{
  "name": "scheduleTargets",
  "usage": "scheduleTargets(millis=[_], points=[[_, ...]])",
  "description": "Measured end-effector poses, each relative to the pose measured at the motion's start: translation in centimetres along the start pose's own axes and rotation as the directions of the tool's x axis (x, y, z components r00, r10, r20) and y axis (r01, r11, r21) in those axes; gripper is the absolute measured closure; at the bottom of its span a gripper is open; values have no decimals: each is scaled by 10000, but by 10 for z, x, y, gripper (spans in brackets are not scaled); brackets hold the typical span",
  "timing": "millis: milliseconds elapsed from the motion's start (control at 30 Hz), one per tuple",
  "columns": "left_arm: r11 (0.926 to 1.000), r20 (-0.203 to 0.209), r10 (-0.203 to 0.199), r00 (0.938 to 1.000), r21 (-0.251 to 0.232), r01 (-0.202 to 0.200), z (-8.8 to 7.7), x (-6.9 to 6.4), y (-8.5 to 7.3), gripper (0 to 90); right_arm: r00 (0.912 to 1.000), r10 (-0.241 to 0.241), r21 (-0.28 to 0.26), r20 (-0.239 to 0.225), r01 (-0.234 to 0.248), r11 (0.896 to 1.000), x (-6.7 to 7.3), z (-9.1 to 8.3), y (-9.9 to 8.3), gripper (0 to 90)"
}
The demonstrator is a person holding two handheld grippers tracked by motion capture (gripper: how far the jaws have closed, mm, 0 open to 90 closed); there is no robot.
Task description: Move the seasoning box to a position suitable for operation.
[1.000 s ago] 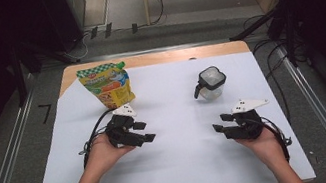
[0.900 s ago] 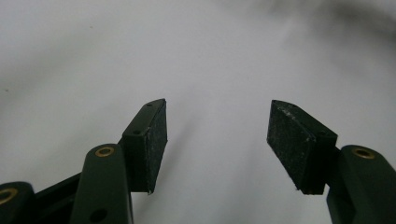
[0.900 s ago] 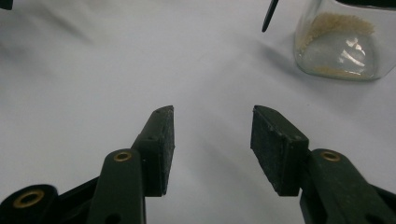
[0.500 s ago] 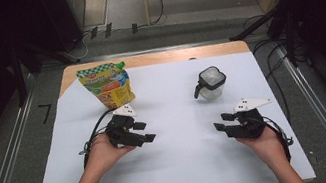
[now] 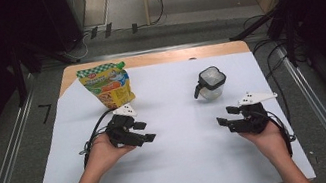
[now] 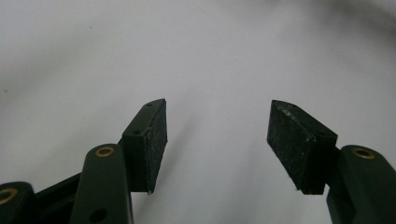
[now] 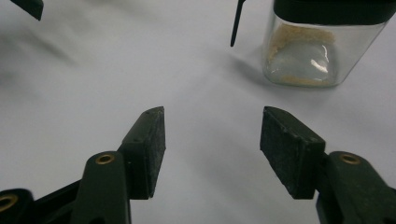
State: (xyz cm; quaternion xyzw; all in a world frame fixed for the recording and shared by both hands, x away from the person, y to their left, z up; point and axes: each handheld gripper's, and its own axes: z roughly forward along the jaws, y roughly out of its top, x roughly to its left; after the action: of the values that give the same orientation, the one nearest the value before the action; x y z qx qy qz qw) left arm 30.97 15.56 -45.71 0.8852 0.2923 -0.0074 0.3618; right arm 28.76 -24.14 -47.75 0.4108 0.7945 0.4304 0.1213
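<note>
Right gripper [image 7: 212,151] jaws just opening, empty — jar [image 7: 322,44] ahead-right, likely rigid, slick glass; grasp across flat walls. Left gripper [image 6: 217,144] open, empty.

even overhead light on the white table cover [image 5: 189,168]; dark surroundings. soft shadows, glare on the jar [image 7: 322,51]; gripper views soft, slightly blurred.
</note>
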Motion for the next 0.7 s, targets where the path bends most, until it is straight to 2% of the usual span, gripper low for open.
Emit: scheduleTargets(millis=[133, 300, 400, 533, 600, 700], points=[[10000, -8, 2, 10000, -11, -2, 0, 0, 0, 389, 9997, 10, -66, 252, -8, 10000, -7, 4, 4, 349], [10000, 41, -14, 10000, 6, 14, 0, 1, 0, 389, 9981, 452, -198, 408, -444, 9988, -17, 7, 7, 361], [10000, 38, 6, 10000, -20, -6, -1, 1, 0, 389, 9968, 594, -235, 535, -582, 9980, -24, 8, 10, 332], [10000, 62, -35, 10000, -78, 36, -2, 0, 0, 389, 9953, 810, -228, 529, -799, 9965, -33, 14, 16, 228], [9999, 68, -26, 10000, -106, 27, -2, 0, 0, 388, 9926, 1077, -53, 560, -1076, 9942, -38, 20, 20, 205], [9999, 88, -37, 10000, -109, 38, -2, 1, -1, 388, 9910, 1166, -42, 654, -1166, 9932, -45, 26, 24, 163]])
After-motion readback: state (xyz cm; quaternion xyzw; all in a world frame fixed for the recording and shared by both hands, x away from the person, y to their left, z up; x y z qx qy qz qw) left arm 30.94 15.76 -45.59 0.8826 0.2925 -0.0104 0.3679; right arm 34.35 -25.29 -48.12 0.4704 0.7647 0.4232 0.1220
